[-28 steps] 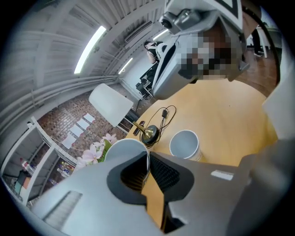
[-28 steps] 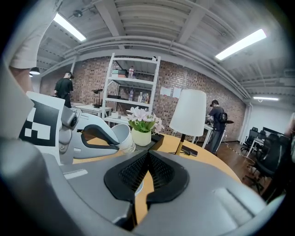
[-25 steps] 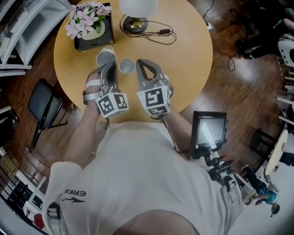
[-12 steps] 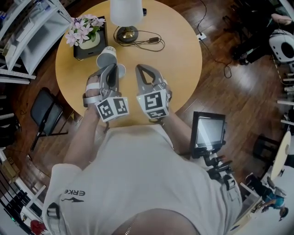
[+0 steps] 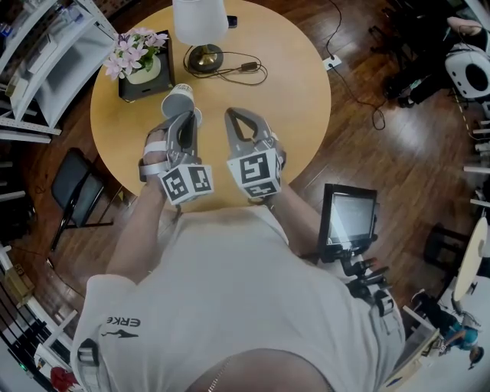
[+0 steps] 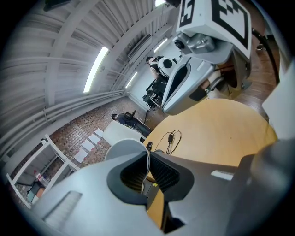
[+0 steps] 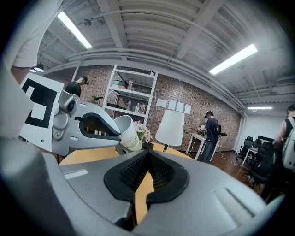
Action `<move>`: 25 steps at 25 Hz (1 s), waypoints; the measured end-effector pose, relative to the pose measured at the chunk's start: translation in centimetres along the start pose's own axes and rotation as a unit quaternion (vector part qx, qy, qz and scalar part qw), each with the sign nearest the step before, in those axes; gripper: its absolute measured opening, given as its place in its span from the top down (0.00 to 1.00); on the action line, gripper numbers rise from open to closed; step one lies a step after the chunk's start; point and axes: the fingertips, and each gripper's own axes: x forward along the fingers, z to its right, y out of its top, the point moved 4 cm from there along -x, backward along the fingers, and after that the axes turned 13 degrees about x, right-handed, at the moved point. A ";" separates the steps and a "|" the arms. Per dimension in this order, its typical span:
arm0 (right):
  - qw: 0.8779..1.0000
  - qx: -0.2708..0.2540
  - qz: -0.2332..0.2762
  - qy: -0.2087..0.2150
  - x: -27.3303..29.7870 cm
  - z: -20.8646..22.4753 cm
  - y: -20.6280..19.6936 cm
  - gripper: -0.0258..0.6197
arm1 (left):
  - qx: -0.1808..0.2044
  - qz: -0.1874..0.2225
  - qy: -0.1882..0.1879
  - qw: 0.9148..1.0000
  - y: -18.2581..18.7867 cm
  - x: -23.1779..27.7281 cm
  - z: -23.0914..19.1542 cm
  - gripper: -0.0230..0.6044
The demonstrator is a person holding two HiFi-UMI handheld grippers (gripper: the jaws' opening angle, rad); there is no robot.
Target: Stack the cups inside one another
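On my head view the left gripper [image 5: 183,116] has hold of a paper cup [image 5: 178,98], a pale, thin-walled, tapering cup with a faint print low on its side. The left gripper view shows the grip plainly: the ribbed black pads [image 6: 164,173] are nearly together, pinching the cup's wall at the rim, one inside the mouth and one outside. The cup hangs tilted over the far left part of the bench [image 5: 298,99], a round top of smooth light wood, near the dark square box [image 5: 132,76] that carries pink and white flowers [image 5: 132,52]. My right gripper [image 5: 243,121] sits just beside the left one, its jaws pressed fully together with nothing between them but a strip of the bench seen beyond. Further back stand a lamp [image 5: 197,17] with a white tapered shade and round metallic foot, and a thin black cable [image 5: 246,70] lying in loose loops.
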 end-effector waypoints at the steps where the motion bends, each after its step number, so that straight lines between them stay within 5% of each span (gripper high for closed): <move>1: 1.000 0.000 -0.001 0.000 0.0 0.1 -0.1 0.94 | -0.001 -0.001 -0.002 1.000 -0.1 0.1 0.3 0.93; 12: 1.000 0.004 -0.017 -0.007 0.3 0.7 -0.7 0.94 | -0.032 -0.034 -0.095 0.994 -2.6 2.3 3.9 0.93; 25: 0.999 0.019 -0.039 -0.015 1.9 1.1 -2.1 0.94 | -0.058 -0.054 -0.211 0.974 -4.2 4.2 6.9 0.93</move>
